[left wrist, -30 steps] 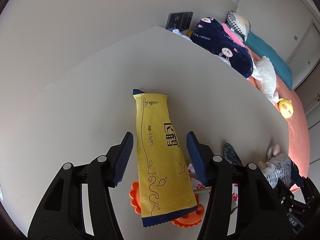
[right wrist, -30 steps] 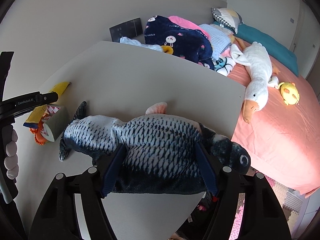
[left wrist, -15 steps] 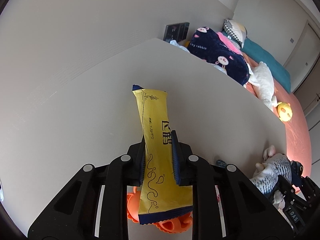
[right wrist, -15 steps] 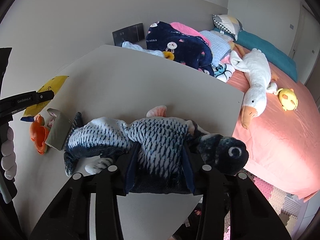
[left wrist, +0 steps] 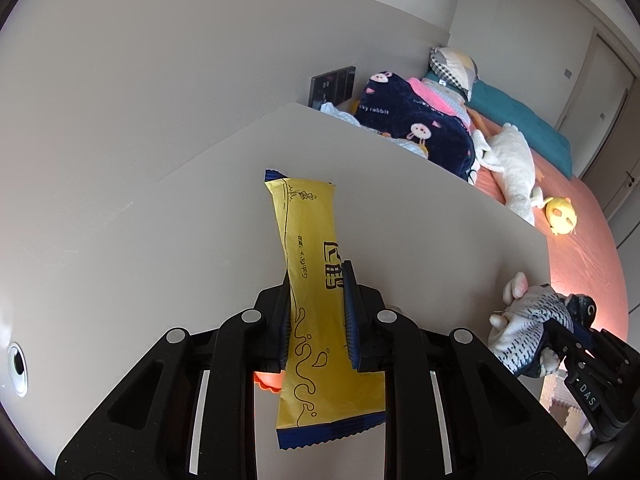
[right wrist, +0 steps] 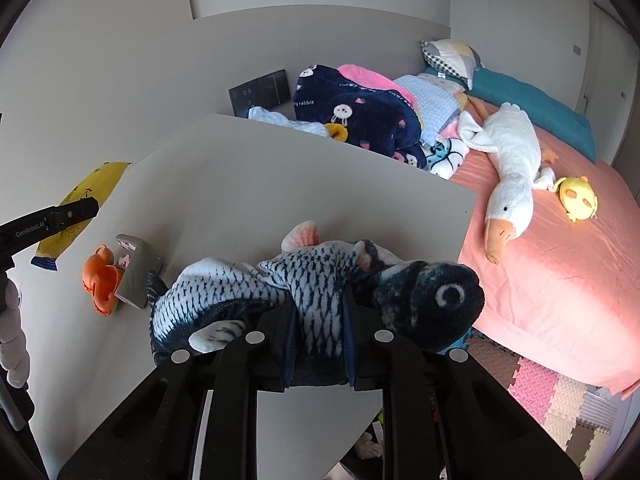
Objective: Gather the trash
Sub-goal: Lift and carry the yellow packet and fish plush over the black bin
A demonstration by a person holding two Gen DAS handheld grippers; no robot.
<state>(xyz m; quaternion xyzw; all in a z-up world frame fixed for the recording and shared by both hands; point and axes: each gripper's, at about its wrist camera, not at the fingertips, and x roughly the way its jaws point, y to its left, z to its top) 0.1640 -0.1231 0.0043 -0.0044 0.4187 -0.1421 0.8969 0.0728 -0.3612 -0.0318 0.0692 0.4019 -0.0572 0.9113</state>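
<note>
From the left wrist camera, the left claw [left wrist: 316, 312] is clenched on a yellow wrapper [left wrist: 310, 240] with dark blue ends, its blue pads [left wrist: 349, 312] pressing the wrapper's middle from both sides. The wrapper runs lengthwise through the claw, one end sticking out ahead of the fingertips over the white table [left wrist: 200, 248], the other hanging back between the black arms. Just under the claw's left finger a bit of an orange toy [left wrist: 266, 382] peeks out on the table. Far off to the right, at the table's edge, the fish toy [left wrist: 524, 332] sits in the other claw [left wrist: 560, 332]. Beyond the table are a bed [left wrist: 588, 248] and a white goose toy [left wrist: 514, 172]. From the right wrist camera, the right claw [right wrist: 318, 320] has the fish toy [right wrist: 320, 292] between its pads, which squeeze the soft body at its middle while the jaws are closing; the dark head bulges out to the right of the claw and the tail to the left. Further left on the table [right wrist: 280, 184] lie the orange toy [right wrist: 100, 284] and a grey wrapper [right wrist: 136, 272] touching it. At the far left the left claw [right wrist: 86, 208] holds the yellow wrapper [right wrist: 86, 196] above the table. A gloved hand [right wrist: 14, 320] shows at the left edge.
</note>
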